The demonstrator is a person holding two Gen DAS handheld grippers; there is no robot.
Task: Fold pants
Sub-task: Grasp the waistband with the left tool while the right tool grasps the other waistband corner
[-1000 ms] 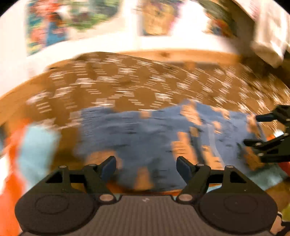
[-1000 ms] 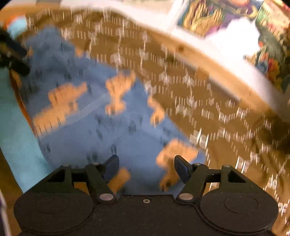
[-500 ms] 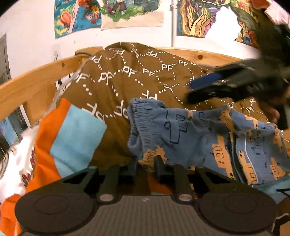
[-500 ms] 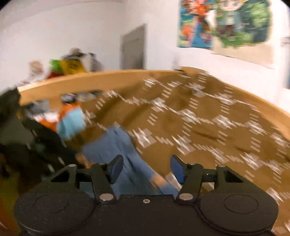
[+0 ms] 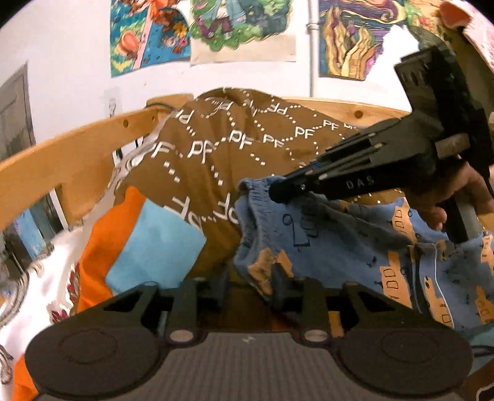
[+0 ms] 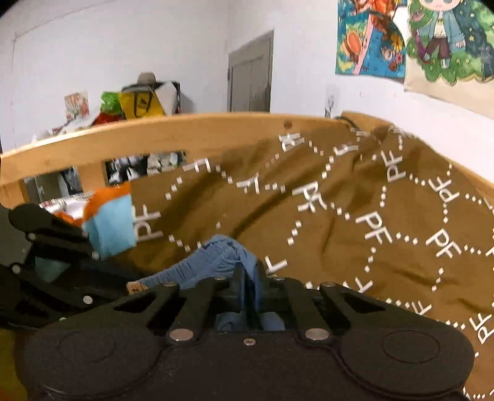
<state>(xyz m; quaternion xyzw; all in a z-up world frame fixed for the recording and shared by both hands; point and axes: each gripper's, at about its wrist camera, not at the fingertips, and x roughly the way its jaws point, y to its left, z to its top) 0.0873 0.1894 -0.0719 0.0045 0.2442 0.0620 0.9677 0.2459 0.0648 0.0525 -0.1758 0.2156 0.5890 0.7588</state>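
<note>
The blue pants (image 5: 339, 240) with orange vehicle prints lie on a brown blanket (image 5: 216, 154) on the bed. My left gripper (image 5: 250, 280) is shut on the near corner of the waistband. My right gripper (image 6: 248, 277) is shut on the far corner of the elastic waistband (image 6: 216, 256). In the left wrist view the right gripper (image 5: 278, 191) reaches in from the right and pinches the waistband, lifting it slightly. The left gripper body (image 6: 46, 246) shows at the left of the right wrist view.
A wooden bed rail (image 5: 61, 166) runs along the back and left. An orange and light blue cloth (image 5: 139, 240) lies left of the pants. Posters (image 5: 240, 27) hang on the white wall. A door (image 6: 250, 83) and cluttered items (image 6: 139, 98) stand beyond the rail.
Both grippers were open over the pants a second ago. The left shut on the near waistband corner first; the right then swung to the far corner and shut on it.
</note>
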